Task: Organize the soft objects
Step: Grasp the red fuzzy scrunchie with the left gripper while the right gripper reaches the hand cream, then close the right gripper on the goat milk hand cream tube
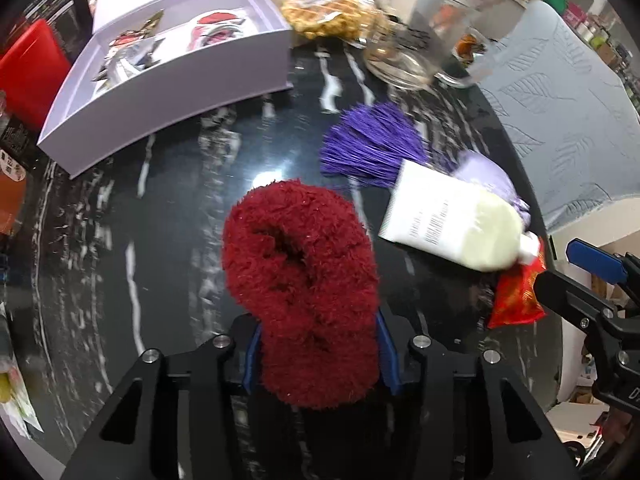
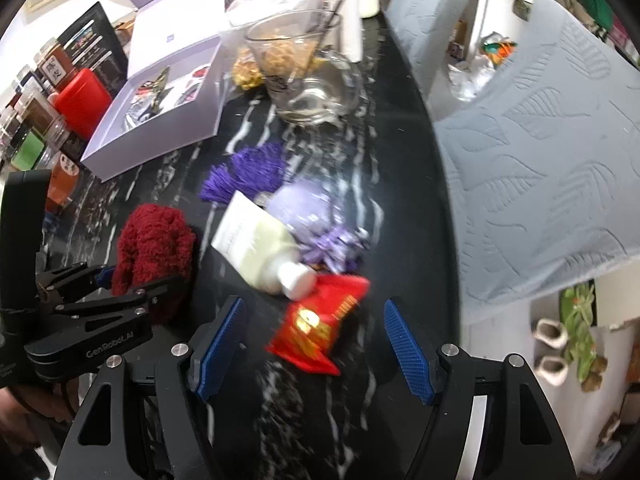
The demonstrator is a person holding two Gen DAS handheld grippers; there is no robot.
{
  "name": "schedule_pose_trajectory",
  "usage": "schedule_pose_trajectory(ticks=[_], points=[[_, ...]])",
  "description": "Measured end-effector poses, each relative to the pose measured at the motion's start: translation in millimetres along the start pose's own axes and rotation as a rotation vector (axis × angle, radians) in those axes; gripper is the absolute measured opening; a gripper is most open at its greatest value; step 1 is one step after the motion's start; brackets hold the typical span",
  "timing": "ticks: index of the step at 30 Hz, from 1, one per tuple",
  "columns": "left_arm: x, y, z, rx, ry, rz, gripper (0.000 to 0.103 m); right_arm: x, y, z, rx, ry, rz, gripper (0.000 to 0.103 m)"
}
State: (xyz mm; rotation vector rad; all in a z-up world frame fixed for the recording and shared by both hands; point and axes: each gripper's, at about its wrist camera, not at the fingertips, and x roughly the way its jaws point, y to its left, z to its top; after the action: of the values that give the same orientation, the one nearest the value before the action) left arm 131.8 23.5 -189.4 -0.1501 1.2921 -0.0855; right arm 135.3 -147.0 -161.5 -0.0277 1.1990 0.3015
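Gripping a fuzzy dark red sock between its blue pads, the left claw holds it over the black marbled bench. The right claw stands open above a red packet, beside a cream tube.

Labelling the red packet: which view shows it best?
Right wrist view: the red packet lies whole between the open right gripper fingers, gold print visible. Left wrist view catches it only at the edge, partly under the white tube.
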Motion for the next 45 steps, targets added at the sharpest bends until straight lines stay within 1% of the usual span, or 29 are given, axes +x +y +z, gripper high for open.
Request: schedule_pose_trajectory(ticks=[5,9,11,14,17,18,24,25,28,32,34,36,37,39,42,45], points=[[0,28,12,-0.039,0.004,0.009,0.046,17,14,16,-0.017,0.013,0.024,0.072],[2,47,21,-0.06,0.004,0.013,0.046,28,22,25,-0.036,0.019,0.025,0.072],[1,53,23,-0.059,0.003,0.017,0.046,34,28,29,-0.064,0.02,0.017,0.072],[6,54,31,-0.049,0.002,0.021,0.046,42,39,31,-0.122,0.023,-0.023,0.071],[7,57,34,-0.035,0.005,0.02,0.046,45,49,30,-0.19,0.017,-0.071,0.066],[9,59,38,-0.032,0.008,0.017,0.046,46,52,29,-0.205,0.021,-0.08,0.062],[9,59,37,-0.01,0.018,0.014,0.046,51,60,22,-0.226,0.058,-0.052,0.053],[9,60,37,-0.011,0.02,0.014,0.046,53,61,21,-0.223,0.069,-0.046,0.053],[8,62,34,-0.013,0.026,0.017,0.046,58,64,17,-0.208,0.097,-0.023,0.053],[3,70,28,-0.014,0.033,0.024,0.046,60,69,15,-0.229,0.11,-0.012,0.055],[3,73,26,-0.015,0.037,0.026,0.046,63,72,15,-0.243,0.122,-0.005,0.06],[2,74,24,-0.014,0.041,0.026,0.046,69,75,15,-0.257,0.14,-0.004,0.062],[1,74,22,-0.014,0.043,0.029,0.046,70,77,14,-0.273,0.134,-0.013,0.065],[-1,76,17,-0.017,0.046,0.032,0.046,71,81,13,-0.297,0.135,-0.02,0.067],[0,73,15,-0.025,0.053,0.034,0.046,73,86,13,-0.335,0.125,-0.033,0.068],[-4,76,5,-0.03,0.06,0.033,0.046,73,87,13,-0.337,0.117,-0.029,0.068]])
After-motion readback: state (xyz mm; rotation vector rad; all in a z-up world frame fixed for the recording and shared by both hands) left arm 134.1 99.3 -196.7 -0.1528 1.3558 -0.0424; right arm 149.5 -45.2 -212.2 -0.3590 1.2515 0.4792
